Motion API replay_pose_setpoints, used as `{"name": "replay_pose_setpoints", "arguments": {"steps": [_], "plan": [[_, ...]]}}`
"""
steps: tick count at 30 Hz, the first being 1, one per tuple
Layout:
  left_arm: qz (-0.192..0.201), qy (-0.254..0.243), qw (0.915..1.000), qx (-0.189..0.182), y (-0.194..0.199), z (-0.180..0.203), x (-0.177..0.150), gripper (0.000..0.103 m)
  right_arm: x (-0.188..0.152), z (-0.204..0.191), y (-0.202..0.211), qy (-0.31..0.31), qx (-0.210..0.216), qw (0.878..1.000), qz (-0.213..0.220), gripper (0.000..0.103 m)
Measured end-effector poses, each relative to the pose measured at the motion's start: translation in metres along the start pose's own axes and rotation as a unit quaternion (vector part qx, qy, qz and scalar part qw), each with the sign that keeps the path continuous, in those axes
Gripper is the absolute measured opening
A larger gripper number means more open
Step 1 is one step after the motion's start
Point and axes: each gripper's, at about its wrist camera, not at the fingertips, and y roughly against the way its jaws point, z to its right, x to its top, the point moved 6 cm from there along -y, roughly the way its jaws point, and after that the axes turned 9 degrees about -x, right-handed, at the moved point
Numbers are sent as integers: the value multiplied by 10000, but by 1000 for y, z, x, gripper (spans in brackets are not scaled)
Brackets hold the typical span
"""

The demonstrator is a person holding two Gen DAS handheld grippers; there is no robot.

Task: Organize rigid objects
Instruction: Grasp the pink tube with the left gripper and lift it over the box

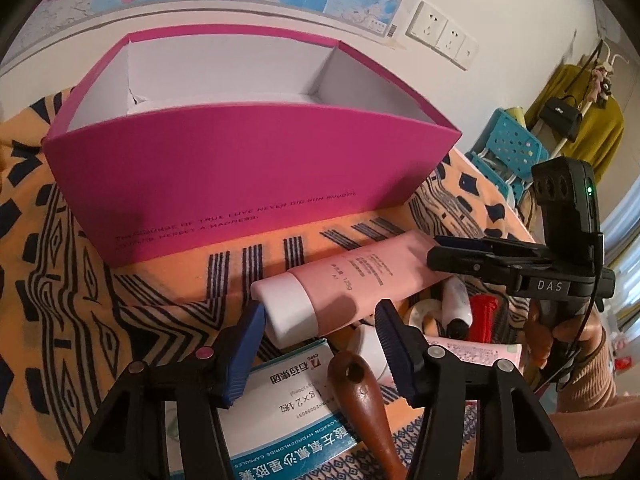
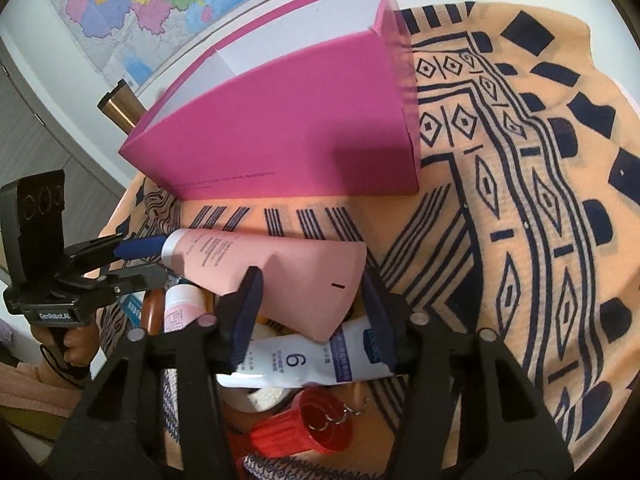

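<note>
"How were the left gripper's (image 1: 320, 310) jaws?"

"Partly open, one pad on each side of the pink tube's (image 1: 360, 276) white cap, low in the middle of the left wrist view. I couldn't tell whether they pressed on it."

"And the right gripper (image 2: 312, 280)?"

"Its fingers straddled the tube's flat crimped end at the centre of the right wrist view. Again, I couldn't tell if they gripped it."

"Where did the tube lie?"

"On the orange patterned cloth (image 1: 60, 280), just in front of the open magenta box (image 1: 248, 184), which filled the upper middle."

"What else was close?"

"Below the tube were a medicine carton (image 1: 288, 400), a brown wooden handle (image 1: 360, 392), a white tube marked 6 (image 2: 304, 364) and a red plastic piece (image 2: 312, 420)."
</note>
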Motion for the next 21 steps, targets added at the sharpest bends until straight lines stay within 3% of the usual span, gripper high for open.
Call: {"name": "replay_pose_setpoints", "arguments": {"steps": [21], "plan": [[820,-474,9955,94,56,31,33,57,30,-25,54,412,-174,9956,820,52]]}}
